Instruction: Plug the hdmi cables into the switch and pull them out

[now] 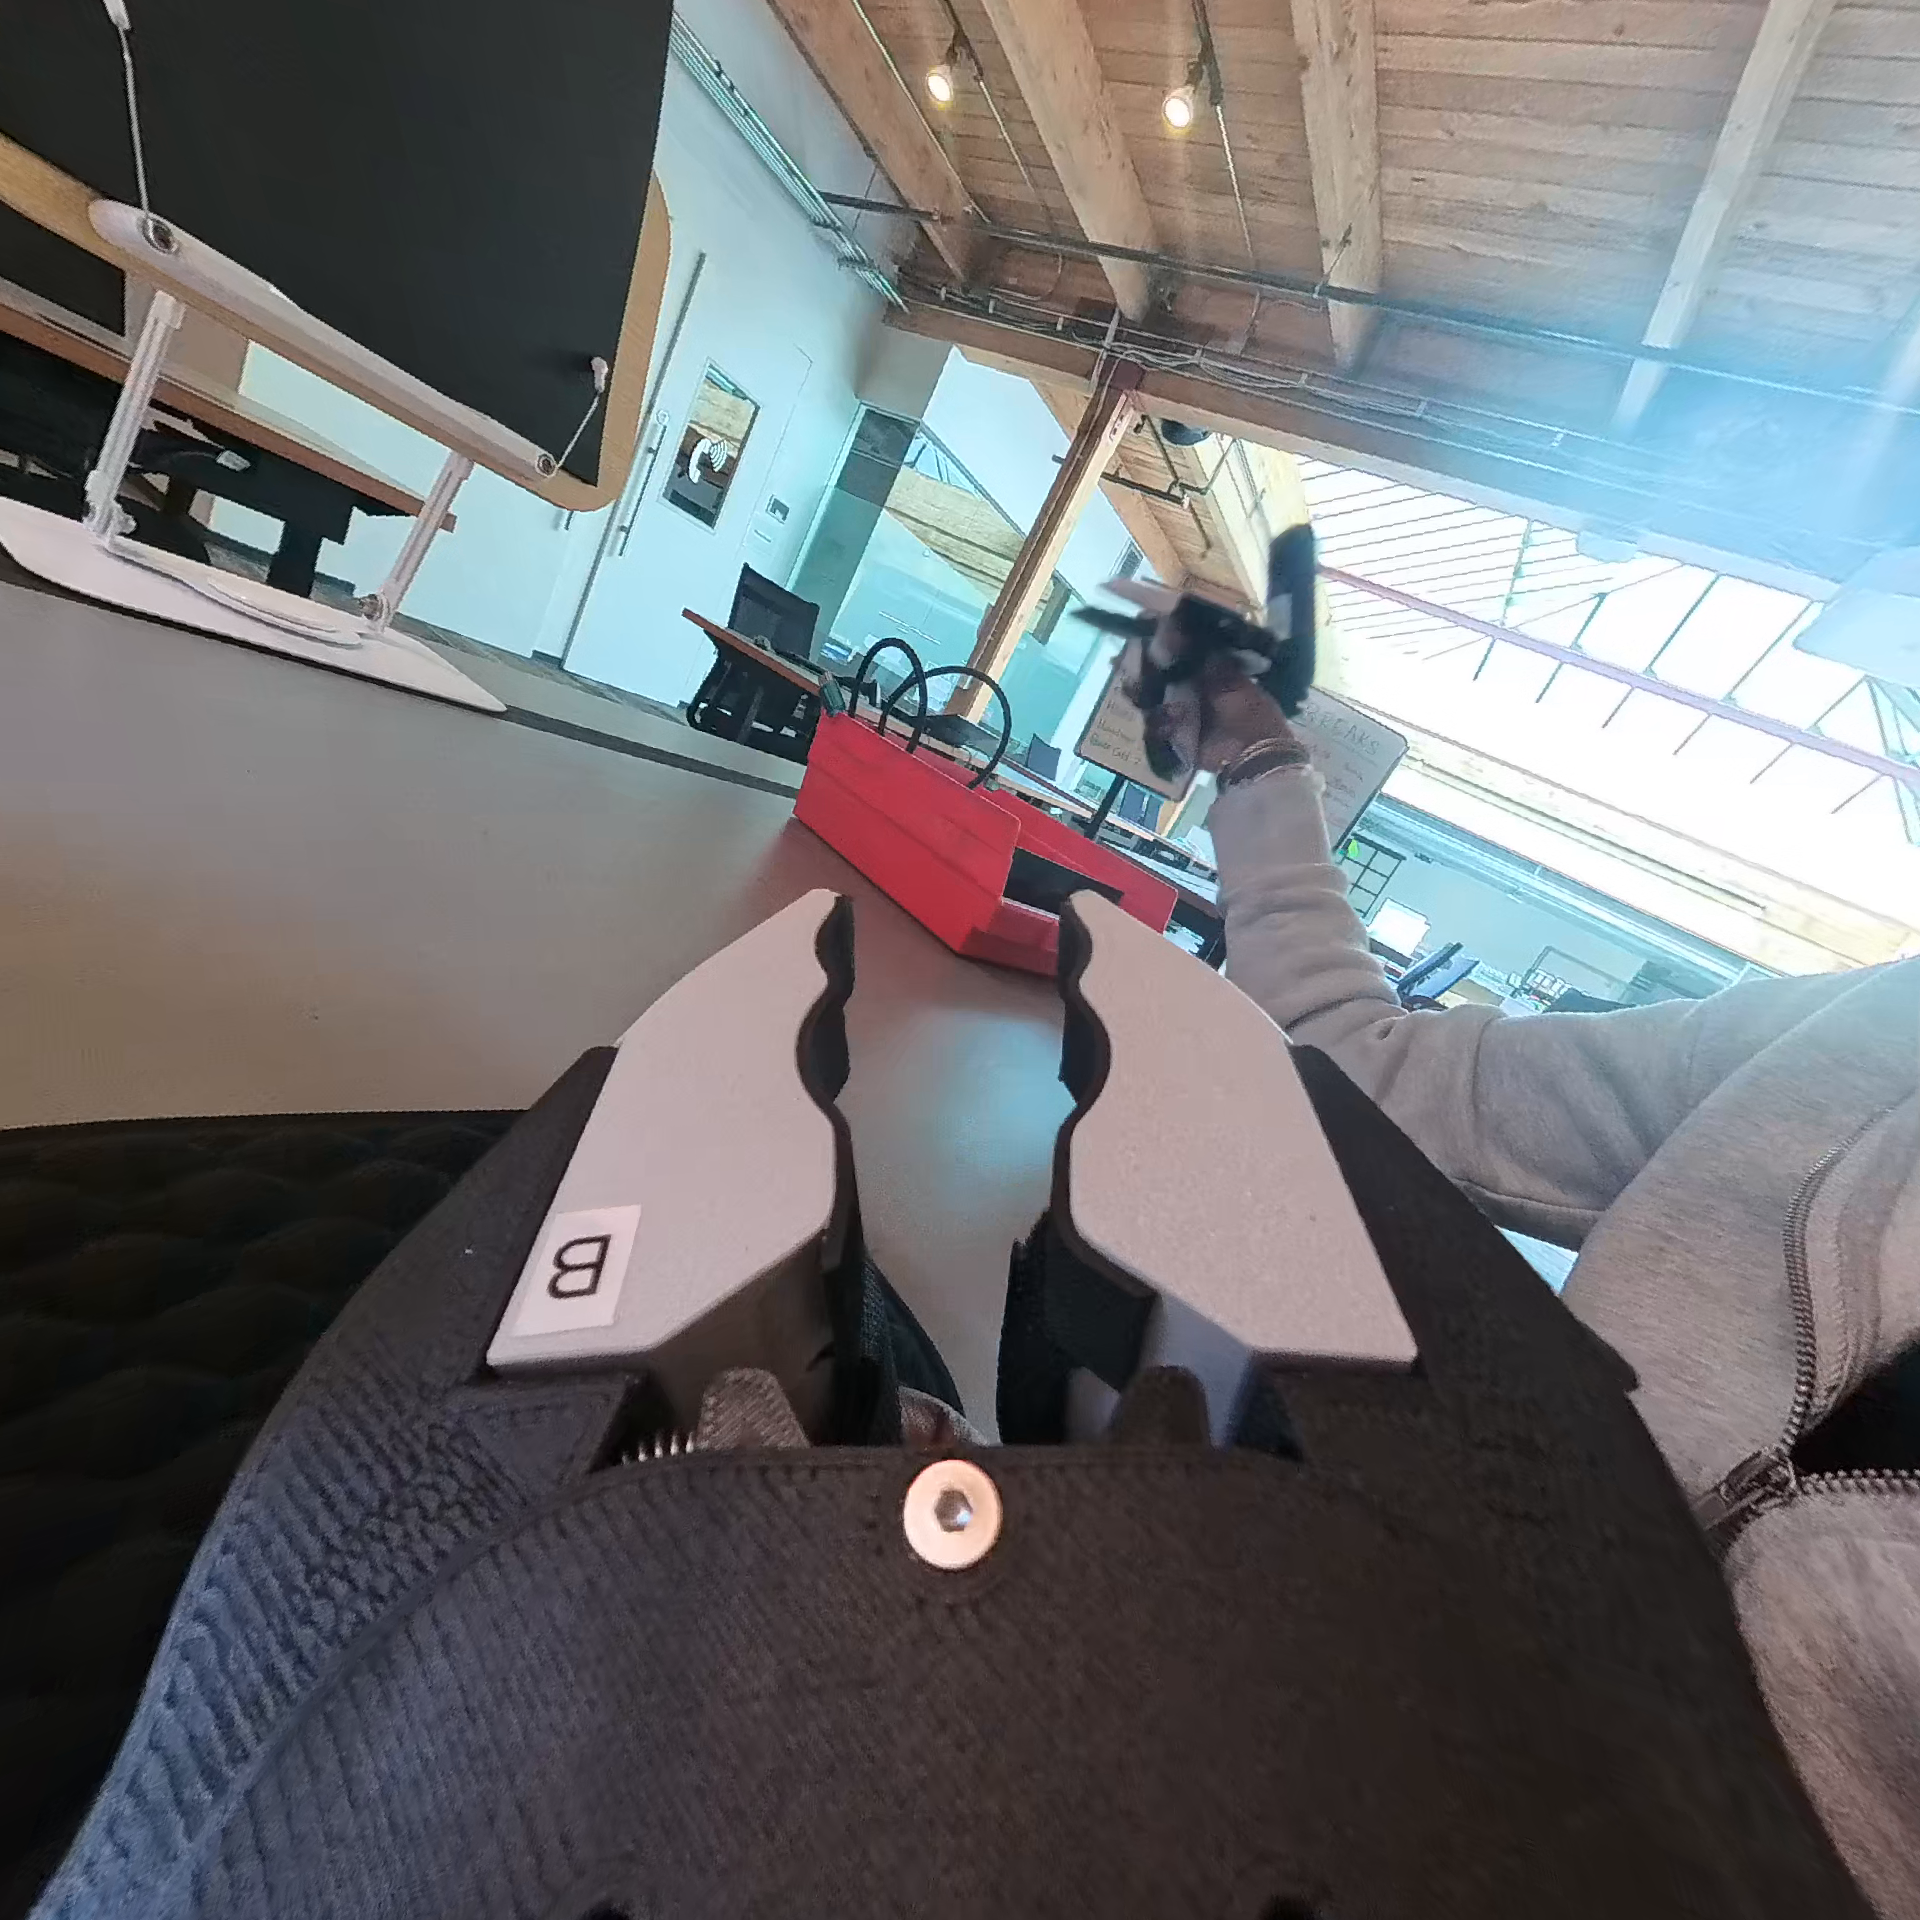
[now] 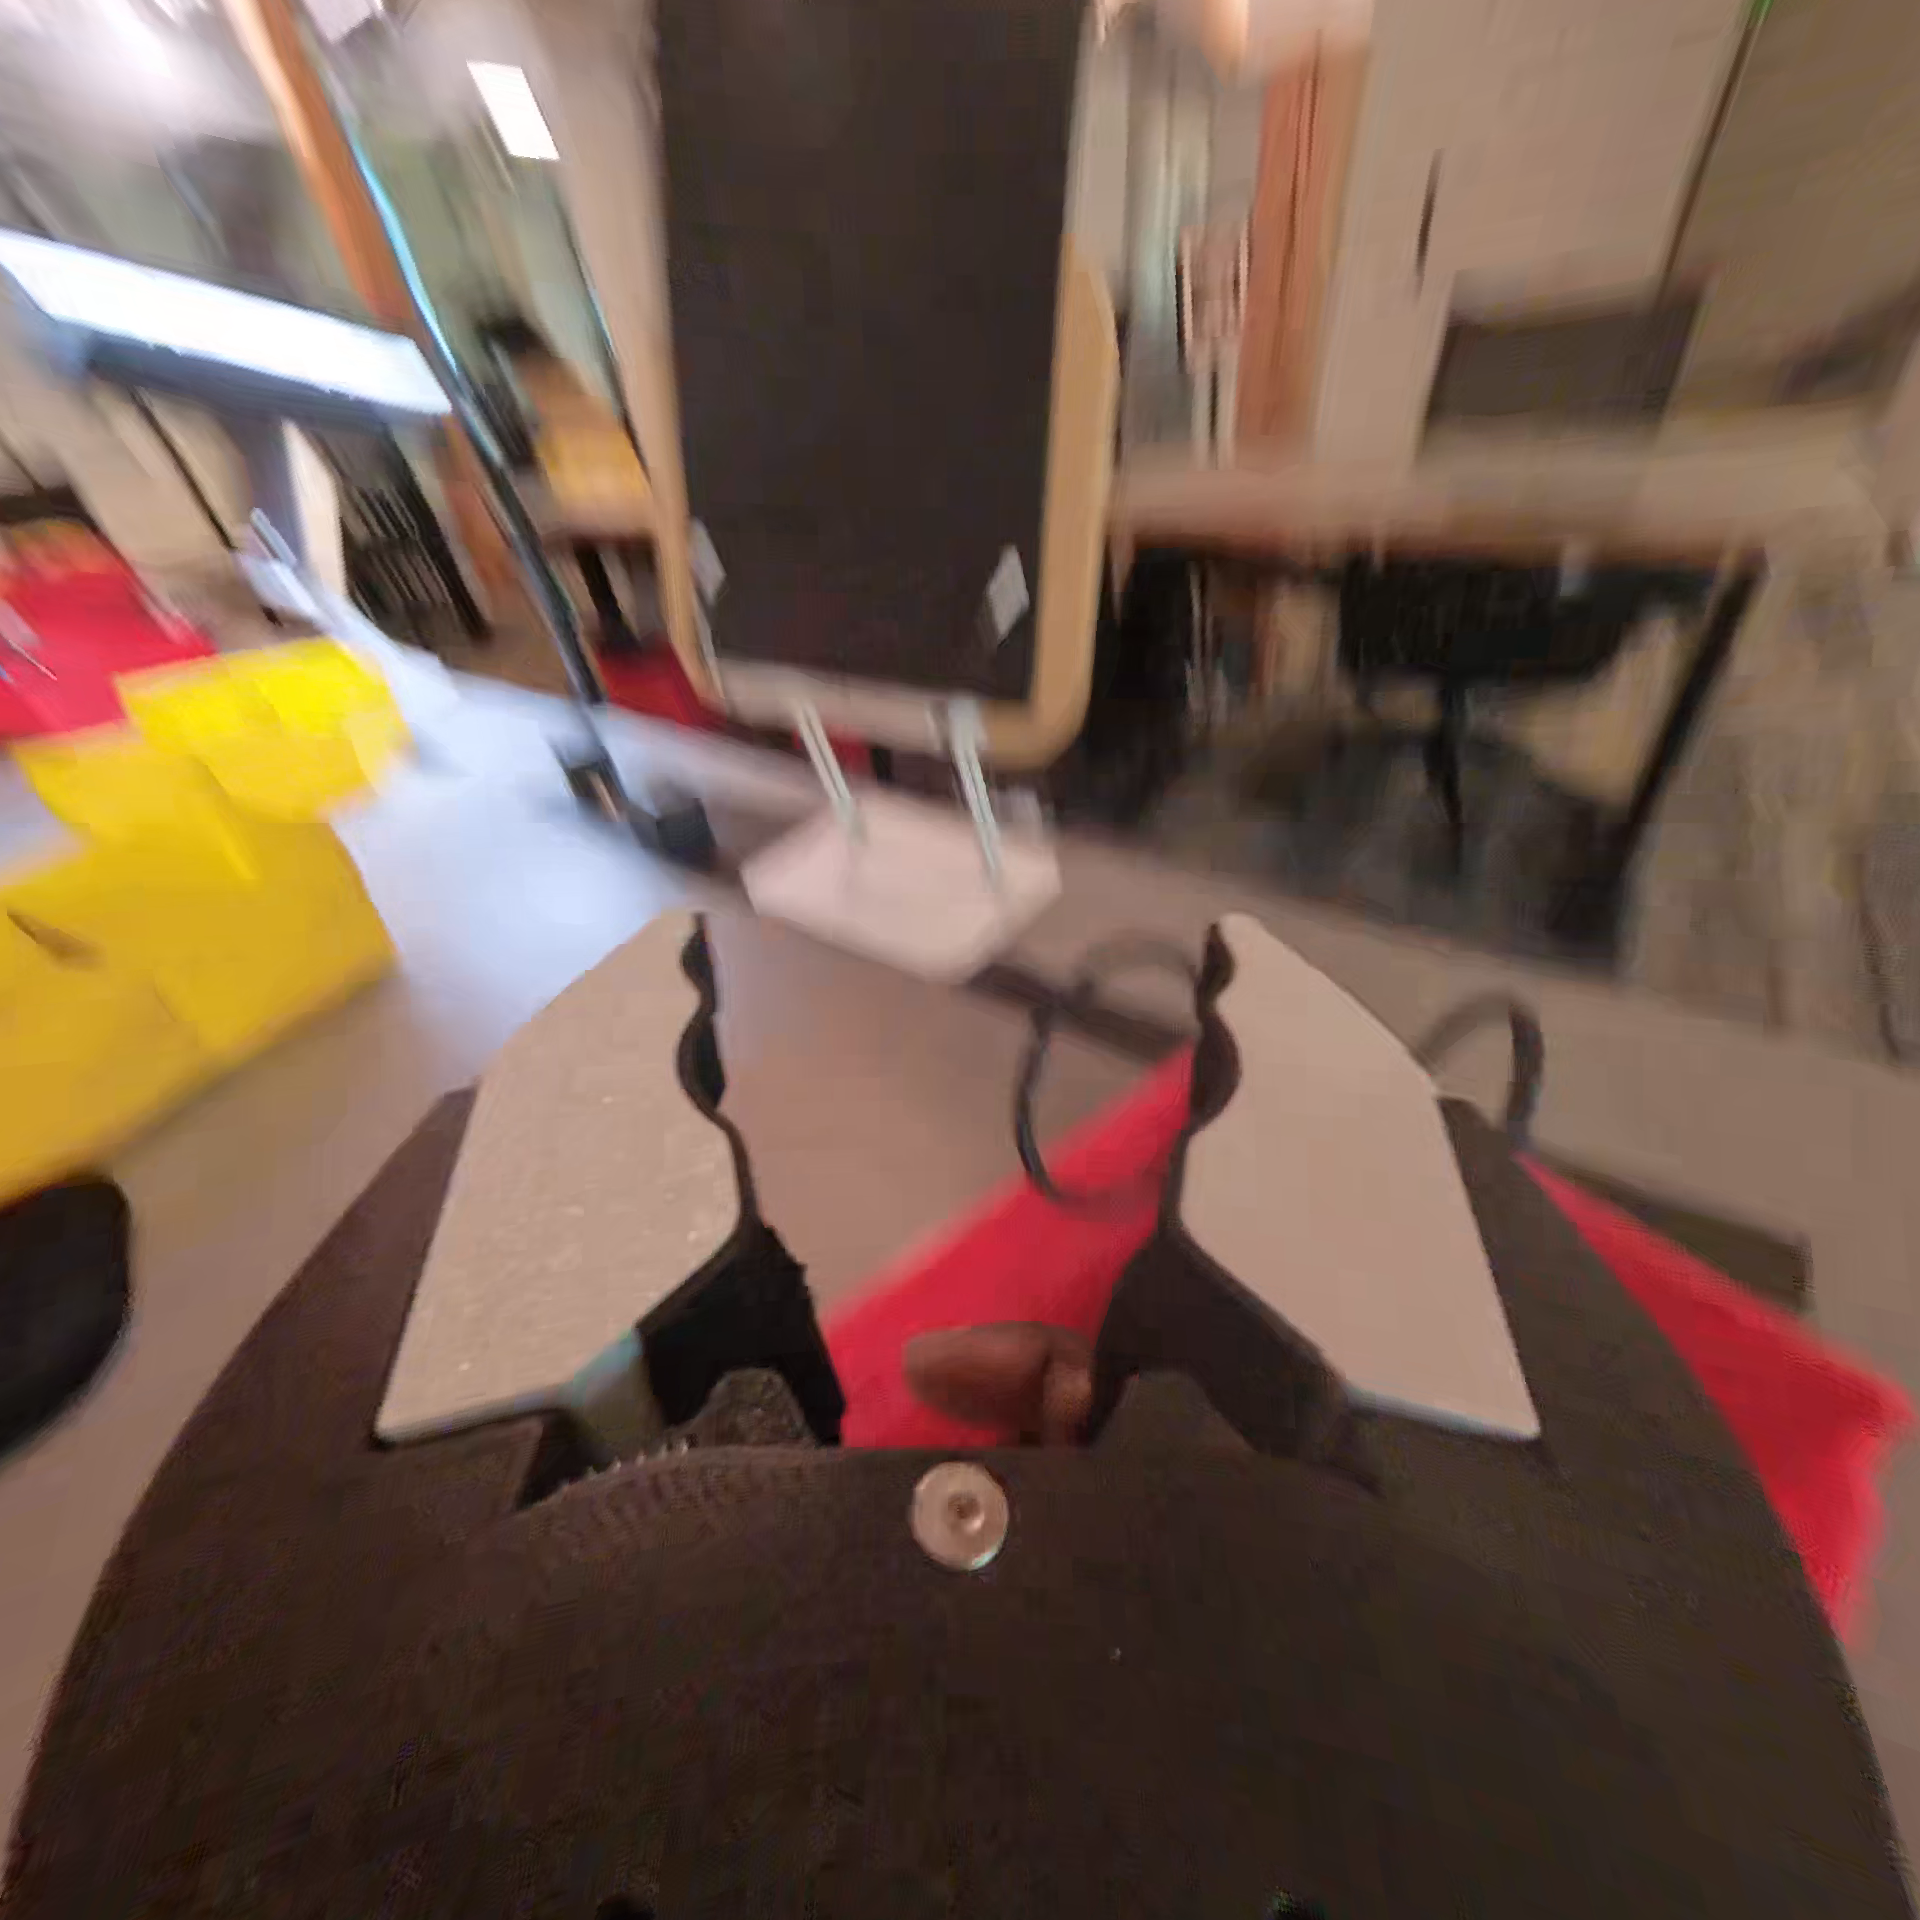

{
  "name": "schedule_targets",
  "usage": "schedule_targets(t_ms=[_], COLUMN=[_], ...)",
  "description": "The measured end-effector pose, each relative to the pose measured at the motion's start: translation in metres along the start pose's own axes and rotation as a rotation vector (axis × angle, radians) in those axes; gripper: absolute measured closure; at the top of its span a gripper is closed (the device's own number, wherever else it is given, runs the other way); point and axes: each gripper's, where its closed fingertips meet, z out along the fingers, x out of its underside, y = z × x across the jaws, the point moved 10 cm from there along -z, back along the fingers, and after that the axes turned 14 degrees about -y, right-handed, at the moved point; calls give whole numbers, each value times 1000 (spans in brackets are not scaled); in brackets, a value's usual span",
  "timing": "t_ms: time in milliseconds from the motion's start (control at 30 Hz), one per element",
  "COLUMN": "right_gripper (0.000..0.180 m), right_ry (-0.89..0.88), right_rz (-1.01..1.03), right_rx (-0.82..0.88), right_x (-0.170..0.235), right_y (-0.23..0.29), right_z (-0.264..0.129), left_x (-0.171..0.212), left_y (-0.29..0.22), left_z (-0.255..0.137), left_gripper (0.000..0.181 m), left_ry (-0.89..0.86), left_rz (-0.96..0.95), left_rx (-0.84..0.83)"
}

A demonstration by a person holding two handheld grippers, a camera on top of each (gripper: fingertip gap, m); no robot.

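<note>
In the left wrist view a red holder (image 1: 914, 831) lies on the grey table (image 1: 312, 883), with black HDMI cables (image 1: 925, 696) looping up from its far end. My left gripper (image 1: 956, 925) is open and empty, low over the table just short of the holder. The other gripper (image 1: 1216, 644) is held up in the air beyond the holder, blurred. In the right wrist view, which is blurred, my right gripper (image 2: 956, 945) is open and empty above the red holder (image 2: 997, 1278), with black cable loops (image 2: 1039, 1081) just ahead. The switch itself is not clearly visible.
A dark panel on a white stand (image 1: 249, 592) sits at the table's far left, and shows in the right wrist view (image 2: 904, 894). Yellow bins (image 2: 197, 852) stand at the left. A person's grey sleeve (image 1: 1455, 1060) crosses at the right.
</note>
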Motion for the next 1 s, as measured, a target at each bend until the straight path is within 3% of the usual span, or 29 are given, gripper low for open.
schedule_targets(t_ms=[33, 100, 233, 333, 500, 600, 733, 833, 900, 1000], right_gripper=[80, 79, 78, 35, 34, 34, 34, 34, 34, 34], right_ry=[-168, -463, -790, -1023, -1014, -1022, -1055, -1034, -1037, -1047], right_rz=[6, 16, -10, 46, -167, -192, -149, -144, -121, -91], right_rx=[-34, -46, -75, -27, 91, 126, 70, 54, 47, 27], right_x=[-14, -36, -68, -82, -89, -91, -93, -92, -91, -90], right_y=[8, 22, 46, 56, 70, 76, 84, 85, 84, 84], right_z=[-5, -16, -41, -59, -69, -72, -71, -68, -66, -61], left_x=[0, 0, 0, 1, -9, -52, -147, -209, -235, -240], left_y=[0, 0, -1, -3, -17, -30, -22, 17, 64, 144], left_z=[0, 0, -1, -1, -3, 0, 24, 57, 78, 90], left_gripper=[144, 144, 143, 139, 126, 118, 104, 97, 88, 77], left_ry=[-3, -9, -19, -34, -79, -30, 169, 476, 776, 1221], left_rz=[2, 6, 11, 30, 202, 398, 659, 859, 790, 512], left_rx=[-3, -7, -13, -22, -13, -28, -200, -368, -511, -739])
